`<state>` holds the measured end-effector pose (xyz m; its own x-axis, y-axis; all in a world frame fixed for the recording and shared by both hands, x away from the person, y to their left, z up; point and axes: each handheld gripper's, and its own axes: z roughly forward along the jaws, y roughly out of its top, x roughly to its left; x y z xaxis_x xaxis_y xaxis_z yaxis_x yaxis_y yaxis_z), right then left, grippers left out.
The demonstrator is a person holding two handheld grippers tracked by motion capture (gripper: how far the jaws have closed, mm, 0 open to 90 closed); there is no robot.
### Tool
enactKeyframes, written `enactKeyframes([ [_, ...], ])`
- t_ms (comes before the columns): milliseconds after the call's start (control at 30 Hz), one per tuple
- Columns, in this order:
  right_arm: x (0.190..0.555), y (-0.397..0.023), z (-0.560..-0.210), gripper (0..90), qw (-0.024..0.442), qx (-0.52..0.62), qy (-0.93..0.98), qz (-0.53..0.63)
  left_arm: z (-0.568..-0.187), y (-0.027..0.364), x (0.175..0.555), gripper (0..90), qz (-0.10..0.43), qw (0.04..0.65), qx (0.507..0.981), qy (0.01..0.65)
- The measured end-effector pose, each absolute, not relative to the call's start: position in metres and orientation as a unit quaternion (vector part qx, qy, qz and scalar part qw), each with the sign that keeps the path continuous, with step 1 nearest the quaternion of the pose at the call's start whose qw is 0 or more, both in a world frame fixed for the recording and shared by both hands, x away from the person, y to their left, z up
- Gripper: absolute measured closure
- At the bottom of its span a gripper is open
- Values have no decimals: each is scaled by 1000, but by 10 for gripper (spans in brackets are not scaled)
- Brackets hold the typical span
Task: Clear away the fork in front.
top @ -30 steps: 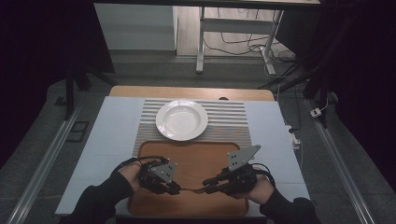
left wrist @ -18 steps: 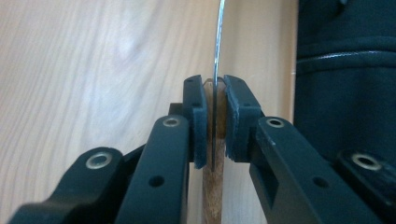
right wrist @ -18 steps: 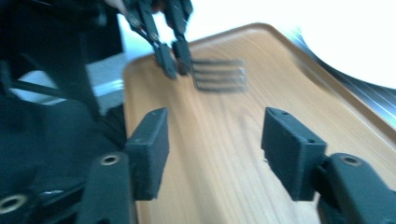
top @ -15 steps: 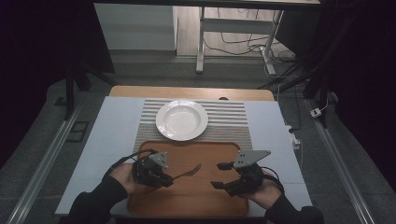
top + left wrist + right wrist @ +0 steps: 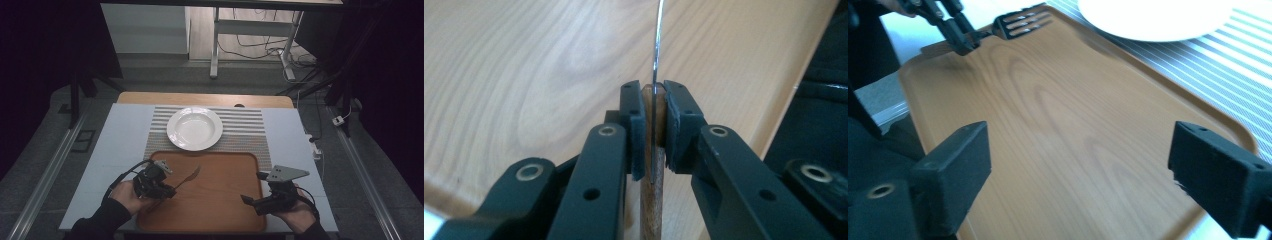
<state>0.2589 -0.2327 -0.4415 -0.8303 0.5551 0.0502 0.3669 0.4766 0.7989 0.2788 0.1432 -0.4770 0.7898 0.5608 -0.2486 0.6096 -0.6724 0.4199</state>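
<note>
The room is dark, with a grey floor and cables behind the table. On the table lie a striped mat and a wooden tray. A white plate sits on the mat. The left gripper squeezes a fork by its wooden handle, above the tray's left side. The right gripper has just opened wide and holds nothing.
</note>
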Motion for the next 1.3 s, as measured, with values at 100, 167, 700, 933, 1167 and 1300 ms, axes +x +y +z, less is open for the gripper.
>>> enactKeyframes([
  [100,255,-238,-443,65,122,284,851,425,-482,145,277,796,-48,235,904,353],
  [167,252,-241,-444,51,129,287,852,419,-483,145,276,796,-44,232,903,359],
  [700,240,-272,-447,40,154,333,841,398,-506,145,286,783,-37,189,878,439],
  [933,238,-279,-448,33,155,348,836,396,-503,148,286,674,-29,209,876,433],
  [1167,235,-286,-451,5,149,373,831,384,-485,158,289,685,-6,271,867,418],
  [1300,232,-288,-451,5,157,387,825,381,-478,160,295,793,-8,291,864,410],
])
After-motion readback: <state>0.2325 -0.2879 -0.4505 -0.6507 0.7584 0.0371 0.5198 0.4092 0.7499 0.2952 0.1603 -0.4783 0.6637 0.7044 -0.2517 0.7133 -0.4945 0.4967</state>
